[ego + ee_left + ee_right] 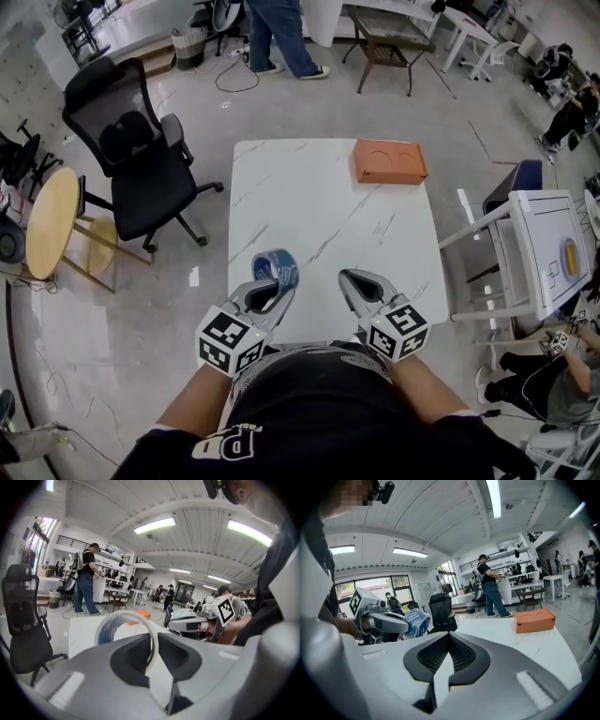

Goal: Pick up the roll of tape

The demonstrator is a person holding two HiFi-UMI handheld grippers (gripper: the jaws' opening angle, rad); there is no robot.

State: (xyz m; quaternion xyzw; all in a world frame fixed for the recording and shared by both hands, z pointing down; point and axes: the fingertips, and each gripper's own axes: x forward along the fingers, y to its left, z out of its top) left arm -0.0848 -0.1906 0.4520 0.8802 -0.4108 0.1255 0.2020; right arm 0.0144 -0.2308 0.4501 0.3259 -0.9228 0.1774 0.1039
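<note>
- Head view: we see the roll of tape (277, 267) over the near left part of the white marbled tabletop (309, 187), close to the near edge. It sits right at the tip of the left gripper (273, 285), whose jaws are clenched on the ring's wall. The roll is blue and stands on edge, with its hole lying roughly level, not pointing up. The right gripper (352, 280) is just beside it to the right, near the same edge, jaws pressed together on nothing. An orange box (389, 160) lies at the far right corner.
- Left gripper view: the left gripper (153, 641) pinches the right side of the roll of tape (106, 629). One jaw reaches inside the ring and the other presses from outside. The ring rises upright above the jaws. We cannot tell whether it touches the tabletop (82, 634). The right gripper (180, 625) shows beyond.
- Right gripper view: the right gripper (447, 644) has its jaws closed on each other, empty. At the left, the left gripper (401, 623) holds the roll of tape (416, 622). White print runs across its blue face, too small for us to read. The orange box (535, 619) lies far across the tabletop (534, 648).
</note>
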